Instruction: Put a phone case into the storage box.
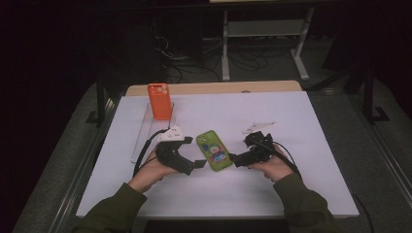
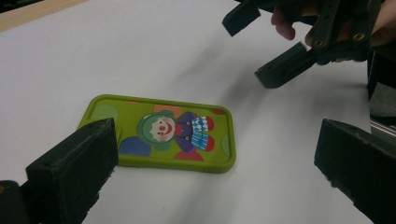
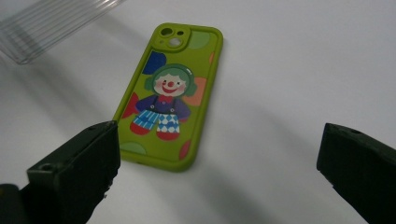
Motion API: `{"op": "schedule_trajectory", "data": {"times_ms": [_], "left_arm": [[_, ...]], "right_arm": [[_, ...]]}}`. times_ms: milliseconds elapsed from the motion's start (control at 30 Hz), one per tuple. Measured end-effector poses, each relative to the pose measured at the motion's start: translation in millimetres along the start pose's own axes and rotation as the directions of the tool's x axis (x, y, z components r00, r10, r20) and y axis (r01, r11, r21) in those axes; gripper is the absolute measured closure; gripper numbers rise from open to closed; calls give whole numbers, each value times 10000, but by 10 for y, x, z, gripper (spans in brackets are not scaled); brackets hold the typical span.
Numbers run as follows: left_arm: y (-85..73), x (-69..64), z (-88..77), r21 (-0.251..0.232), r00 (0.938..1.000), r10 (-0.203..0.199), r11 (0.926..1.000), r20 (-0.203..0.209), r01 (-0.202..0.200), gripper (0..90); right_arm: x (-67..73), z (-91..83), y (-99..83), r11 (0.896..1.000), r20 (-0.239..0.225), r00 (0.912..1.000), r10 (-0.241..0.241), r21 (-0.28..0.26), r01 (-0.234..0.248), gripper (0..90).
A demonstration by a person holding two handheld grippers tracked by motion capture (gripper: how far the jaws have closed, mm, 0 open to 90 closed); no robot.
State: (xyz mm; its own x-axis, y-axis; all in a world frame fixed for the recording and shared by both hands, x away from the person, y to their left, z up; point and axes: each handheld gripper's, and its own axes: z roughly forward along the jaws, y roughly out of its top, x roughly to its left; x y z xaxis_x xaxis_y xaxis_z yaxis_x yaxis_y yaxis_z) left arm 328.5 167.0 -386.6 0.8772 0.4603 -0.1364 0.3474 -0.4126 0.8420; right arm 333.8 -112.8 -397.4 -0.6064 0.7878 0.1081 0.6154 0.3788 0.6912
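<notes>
Green phone case [image 1: 214, 150] flat on white desk [image 1: 301, 184], centre of high view, printed side up, camera cutout toward upper edge of frame. Clown figure on case: green hair, red nose, purple top, blue-and-white checked trousers.

Left gripper [image 1: 192, 165] at lower centre-left of high view, just beside left long edge of case, held in left hand [image 1: 153, 170]. Jaws spread wide. In left gripper view, own gripper [image 2: 219, 163] at bottom of frame with green phone case [image 2: 161, 133] at centre-left, partly between jaws, nearer the left-of-frame jaw. Contact between jaw and case not confirmable.

Right gripper [image 1: 238, 159] at centre-right of high view, just beside right long edge of case, held in right hand [image 1: 272, 167]. Jaws spread wide. In right gripper view, own gripper [image 3: 219, 168] at bottom of frame with green phone case [image 3: 170, 95] at centre-left, its lower corner just beside the left-of-frame jaw. Contact not confirmable. Nothing held in either gripper.

Right gripper [image 2: 275, 46] also at upper right of left gripper view, jaws apart, above and apart from case.

Orange phone case [image 1: 160, 101] upright at upper left of desk, standing in clear plastic rack [image 1: 141, 141]. Rack edge [image 3: 56, 23] at upper left of right gripper view. Small white object [image 1: 257, 127] on desk above right gripper, kind not identifiable.
</notes>
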Motion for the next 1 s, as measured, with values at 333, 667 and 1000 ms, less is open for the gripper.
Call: {"op": "schedule_trajectory", "data": {"times_ms": [333, 667, 1000], "left_arm": [[7, 16, -12, -75, 10000, -55, 10000, -8, 55, 0], [8, 22, -17, -82, 10000, -84, 9999, -4, 84, 0], [13, 29, -30, -145, 9999, -118, 9998, -5, 118, 0]], "right_arm": [[167, 297, 173, 9969, 25, 9999, -150, 775, 147, 0], [342, 598, 290, 9883, 150, 9992, -376, 1483, 350, 0], [427, 816, 266, 9763, 336, 9986, -417, 2137, 336, 0]]}}
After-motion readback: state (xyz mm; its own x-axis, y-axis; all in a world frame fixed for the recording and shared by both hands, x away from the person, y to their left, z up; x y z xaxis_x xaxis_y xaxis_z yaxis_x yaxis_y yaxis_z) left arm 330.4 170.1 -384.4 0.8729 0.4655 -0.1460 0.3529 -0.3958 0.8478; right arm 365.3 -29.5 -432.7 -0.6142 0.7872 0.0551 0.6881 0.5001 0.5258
